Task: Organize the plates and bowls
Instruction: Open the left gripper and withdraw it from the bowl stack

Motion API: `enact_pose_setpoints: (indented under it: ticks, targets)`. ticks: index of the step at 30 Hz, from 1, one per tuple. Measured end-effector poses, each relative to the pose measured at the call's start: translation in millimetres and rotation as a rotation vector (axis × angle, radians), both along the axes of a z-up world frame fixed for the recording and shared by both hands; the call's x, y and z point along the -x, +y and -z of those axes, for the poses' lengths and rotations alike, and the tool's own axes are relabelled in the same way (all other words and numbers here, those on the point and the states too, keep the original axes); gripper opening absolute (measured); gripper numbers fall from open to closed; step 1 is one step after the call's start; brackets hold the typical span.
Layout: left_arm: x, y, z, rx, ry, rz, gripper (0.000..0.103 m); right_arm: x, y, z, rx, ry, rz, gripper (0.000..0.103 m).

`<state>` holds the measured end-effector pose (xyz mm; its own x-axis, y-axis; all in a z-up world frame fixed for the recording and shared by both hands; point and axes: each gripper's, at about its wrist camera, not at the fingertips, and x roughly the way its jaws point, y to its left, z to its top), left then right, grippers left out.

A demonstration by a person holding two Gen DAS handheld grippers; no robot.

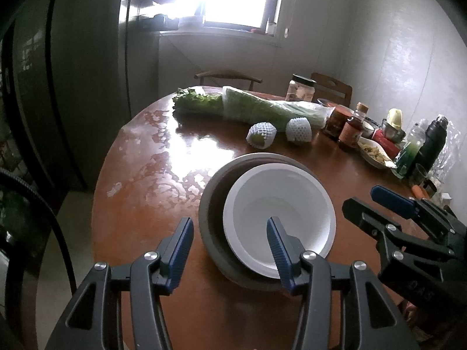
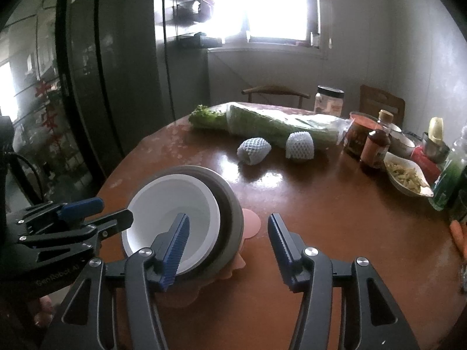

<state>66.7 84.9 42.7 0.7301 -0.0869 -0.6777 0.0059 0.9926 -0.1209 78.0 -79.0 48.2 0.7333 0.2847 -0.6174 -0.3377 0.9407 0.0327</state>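
Observation:
A white bowl [image 1: 278, 221] sits nested inside a larger grey bowl [image 1: 214, 204] near the front of the round brown table [image 1: 140, 157]. In the right wrist view the white bowl [image 2: 172, 207] and the grey bowl [image 2: 230, 204] rest on a pink scalloped plate [image 2: 251, 223]. My left gripper [image 1: 230, 250] is open above the stack's near rim, its right finger over the white bowl. My right gripper [image 2: 229, 248] is open, its left finger over the white bowl. Each gripper also shows in the other's view, the right gripper [image 1: 376, 201] and the left gripper [image 2: 99, 210], both empty.
Bagged celery [image 1: 248, 108] and two foam-netted fruits [image 1: 261, 134] lie across the table's back. Jars, sauce bottles [image 1: 351, 128], a dish of food [image 2: 408, 175] and a dark flask [image 1: 433, 143] crowd the right side. A dark fridge [image 2: 116, 73] stands left; chairs stand behind.

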Motion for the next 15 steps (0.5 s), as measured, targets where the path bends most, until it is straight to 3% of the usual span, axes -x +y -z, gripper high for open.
enact_pose_setpoints:
  ticks: [15]
  targets:
    - [34.0,-17.3,13.0,-0.033,0.018,-0.038,0.055,33.1,-12.8,12.1,-0.008,0.004,-0.009,0.062]
